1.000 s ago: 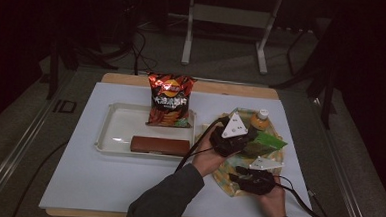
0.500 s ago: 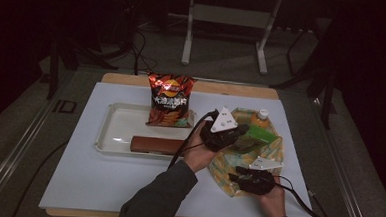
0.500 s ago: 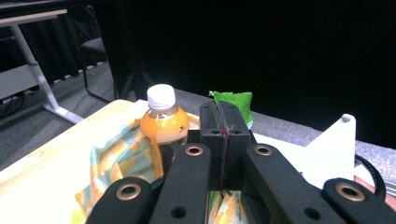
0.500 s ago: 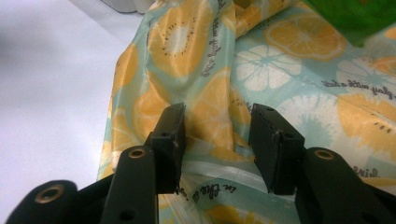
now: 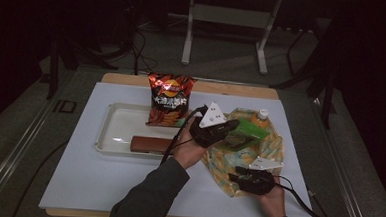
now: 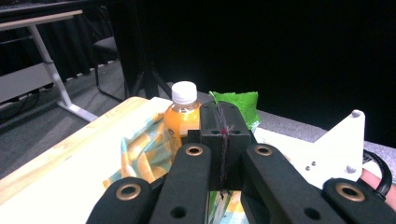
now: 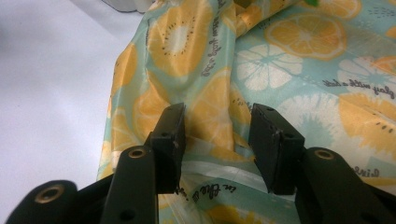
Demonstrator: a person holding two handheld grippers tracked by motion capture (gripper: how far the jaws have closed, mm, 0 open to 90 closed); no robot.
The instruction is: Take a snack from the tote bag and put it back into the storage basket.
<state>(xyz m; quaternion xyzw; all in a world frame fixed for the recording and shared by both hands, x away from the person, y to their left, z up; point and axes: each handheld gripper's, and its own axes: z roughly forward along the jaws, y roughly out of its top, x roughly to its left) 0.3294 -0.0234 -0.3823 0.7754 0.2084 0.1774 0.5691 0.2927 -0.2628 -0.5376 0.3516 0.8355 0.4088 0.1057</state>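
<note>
A green packet (image 5: 243, 135) is held over a fruit-patterned bag (image 5: 266, 153) at the right side of the table (image 5: 77, 182). It is gripped by the left tool (image 5: 228, 128), whose jaws are pressed fully together on its edge; in the left gripper view the green packet (image 6: 238, 105) rises just behind the closed jaw tips. An orange drink bottle (image 5: 261, 118) with a white cap stands at the far edge of the bag, just beside the packet. The near edge of the bag is taken between the jaws of the right tool (image 5: 238, 177), which stand partly apart with a fold of the printed fabric (image 7: 219, 116) between them. To the left, a white tray (image 5: 111, 129) carries a brown bar (image 5: 151, 144), and a red crisp bag (image 5: 169, 98) leans at the tray's far right corner.
</note>
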